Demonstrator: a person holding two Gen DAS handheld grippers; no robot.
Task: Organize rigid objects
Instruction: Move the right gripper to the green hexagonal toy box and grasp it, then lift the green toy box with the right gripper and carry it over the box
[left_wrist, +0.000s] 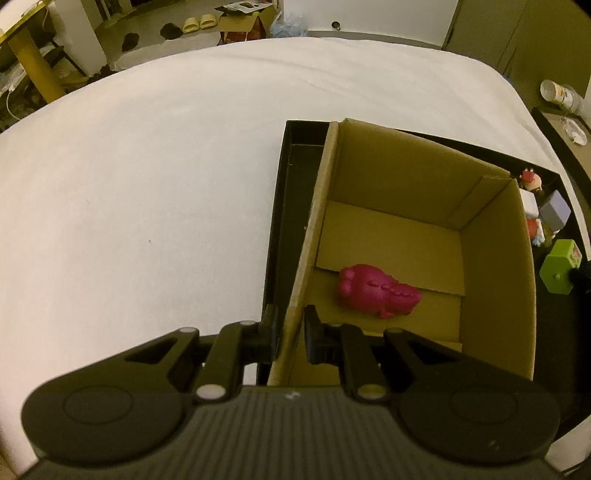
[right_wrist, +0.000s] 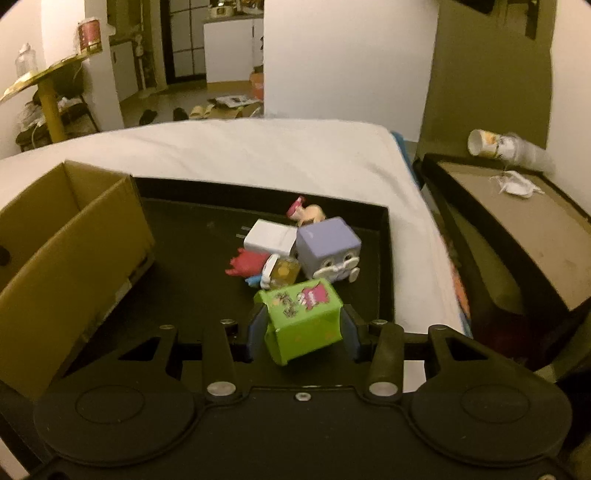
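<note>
Over the black tray (right_wrist: 192, 258), right fingers (right_wrist: 258, 325) clamp the green box (right_wrist: 304, 325); left fingers (left_wrist: 271, 332) pinch the cardboard box wall (left_wrist: 295, 295)

A bed (left_wrist: 166, 166) with a white sheet fills the foreground under dim, yellowish light. Beyond it lie white walls (right_wrist: 343, 55), a round yellow pedestal table (right_wrist: 48, 81), and slippers (left_wrist: 199, 23) on the floor. A dark-framed side table (right_wrist: 517, 229) stands beside the bed.

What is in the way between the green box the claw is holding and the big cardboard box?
Nothing visible blocks it. The right gripper is shut on the green box, and only bare black tray floor lies between it and the cardboard box. The box's side wall stands tall, so the green box likely must go over it.
</note>
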